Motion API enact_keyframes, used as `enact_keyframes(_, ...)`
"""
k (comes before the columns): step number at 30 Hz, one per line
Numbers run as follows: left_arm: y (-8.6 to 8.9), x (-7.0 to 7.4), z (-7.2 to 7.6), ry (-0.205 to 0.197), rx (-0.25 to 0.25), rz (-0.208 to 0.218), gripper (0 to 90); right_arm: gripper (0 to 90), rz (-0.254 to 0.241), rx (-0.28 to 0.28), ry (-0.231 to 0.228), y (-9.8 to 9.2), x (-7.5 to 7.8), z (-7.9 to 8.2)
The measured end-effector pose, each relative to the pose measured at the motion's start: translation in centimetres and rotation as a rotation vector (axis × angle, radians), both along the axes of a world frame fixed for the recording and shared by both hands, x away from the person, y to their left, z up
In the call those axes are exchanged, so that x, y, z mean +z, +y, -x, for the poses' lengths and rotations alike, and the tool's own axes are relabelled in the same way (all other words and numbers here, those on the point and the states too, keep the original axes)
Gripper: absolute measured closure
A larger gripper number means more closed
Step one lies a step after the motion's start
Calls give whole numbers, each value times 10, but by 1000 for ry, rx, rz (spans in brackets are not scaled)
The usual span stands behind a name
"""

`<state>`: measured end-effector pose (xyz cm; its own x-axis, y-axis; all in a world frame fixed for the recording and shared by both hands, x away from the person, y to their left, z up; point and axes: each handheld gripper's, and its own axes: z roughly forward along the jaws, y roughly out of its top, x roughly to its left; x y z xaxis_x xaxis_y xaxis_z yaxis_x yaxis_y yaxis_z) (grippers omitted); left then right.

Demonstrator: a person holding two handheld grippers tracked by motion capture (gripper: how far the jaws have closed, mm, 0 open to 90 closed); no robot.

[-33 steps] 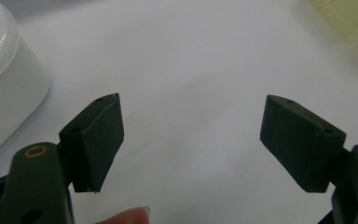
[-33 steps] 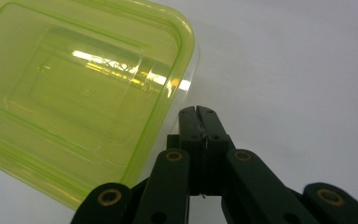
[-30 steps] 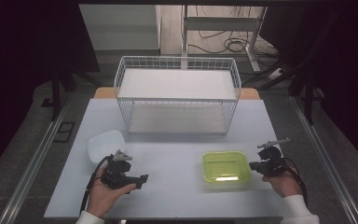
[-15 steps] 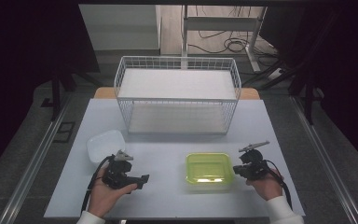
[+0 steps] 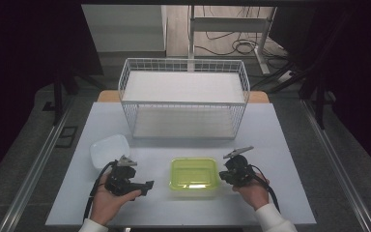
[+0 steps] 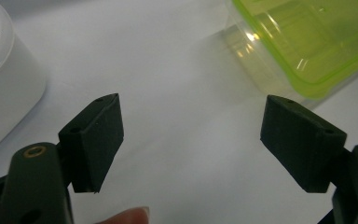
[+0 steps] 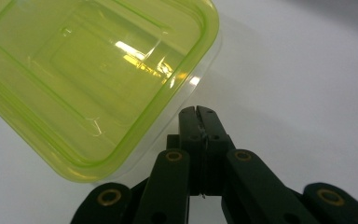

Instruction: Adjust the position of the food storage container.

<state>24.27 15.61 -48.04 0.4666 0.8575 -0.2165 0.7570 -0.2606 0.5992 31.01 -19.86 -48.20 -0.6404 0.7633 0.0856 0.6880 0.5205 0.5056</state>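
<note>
A clear container with a yellow-green lid (image 5: pixel 194 175) sits on the white table (image 5: pixel 280 145) near the front middle. My right gripper (image 5: pixel 223 175) is just right of it, jaws shut together with nothing between them. In the right gripper view the shut tips (image 7: pixel 199 112) sit against the container's (image 7: pixel 88 79) clear side wall under the lid rim. My left gripper (image 5: pixel 147 185) is held at the front left, pointing right toward the container, jaws open. Its view shows the wide-open gripper (image 6: pixel 191 126) over bare table, with the green-lidded container (image 6: pixel 307 37) beyond.
A white lidded container (image 5: pixel 108 150) stands behind the left hand, and at the left edge of the left gripper view (image 6: pixel 4 79). A white wire basket (image 5: pixel 183 96) stands across the back of the table. Dark floor and cables lie beyond.
My right gripper has moved left across the table and the green-lidded container has slid left ahead of it. The left hand has stayed put.
</note>
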Motion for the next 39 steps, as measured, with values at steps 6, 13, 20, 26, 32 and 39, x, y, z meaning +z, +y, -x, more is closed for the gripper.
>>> enact_keyframes(6,1,-2,-1,5,2,-1,210,891,-22,13,-10,13,-6,-2)
enact_keyframes(13,2,-3,-3,2,14,15,210,891,-48,40,-16,21,-8,-2)
enact_keyframes(20,1,-2,-3,-5,21,22,209,887,-69,12,-51,6,-1,1)
enact_keyframes(26,5,0,-1,-22,22,59,207,811,-139,-40,-87,-22,11,5)
enact_keyframes(32,4,2,-4,-26,21,69,206,426,-242,-116,-100,-44,16,12)
enact_keyframes(39,1,3,-1,-28,18,63,202,313,-258,-154,-107,-54,15,13)
